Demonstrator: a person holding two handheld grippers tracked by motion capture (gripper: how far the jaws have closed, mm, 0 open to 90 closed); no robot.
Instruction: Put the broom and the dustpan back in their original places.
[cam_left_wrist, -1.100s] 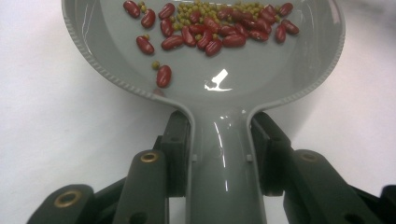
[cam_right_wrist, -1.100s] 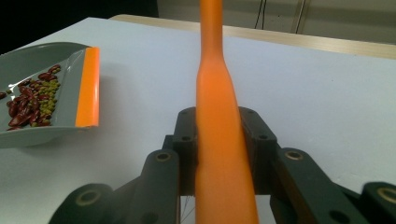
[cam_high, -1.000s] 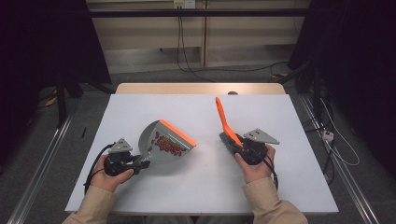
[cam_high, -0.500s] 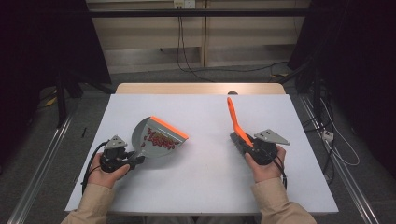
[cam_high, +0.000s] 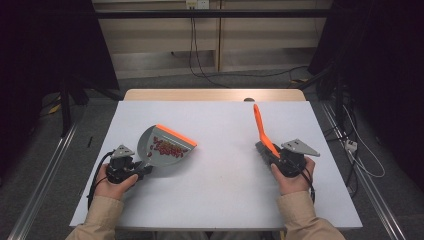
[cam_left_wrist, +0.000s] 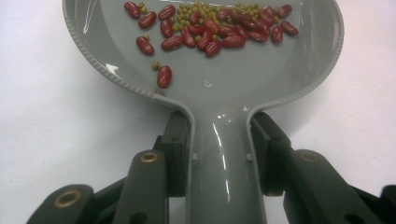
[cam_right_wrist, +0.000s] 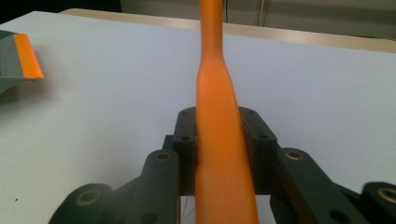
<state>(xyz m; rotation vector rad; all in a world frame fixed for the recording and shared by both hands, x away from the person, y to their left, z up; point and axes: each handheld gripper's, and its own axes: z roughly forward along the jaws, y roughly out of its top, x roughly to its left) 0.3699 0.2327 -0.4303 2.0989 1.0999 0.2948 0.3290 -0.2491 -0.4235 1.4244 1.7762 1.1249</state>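
Left gripper squeezing tight on the handle of a grey dustpan, over at the left of the white table. Red beans and little green ones piled inside the pan. Right gripper clamped around an orange brush, handle pointing up, well apart from the pan.

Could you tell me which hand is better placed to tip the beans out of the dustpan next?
Left: its gripper already clamps the dustpan handle, beans inside. The right gripper is busy holding the orange brush.
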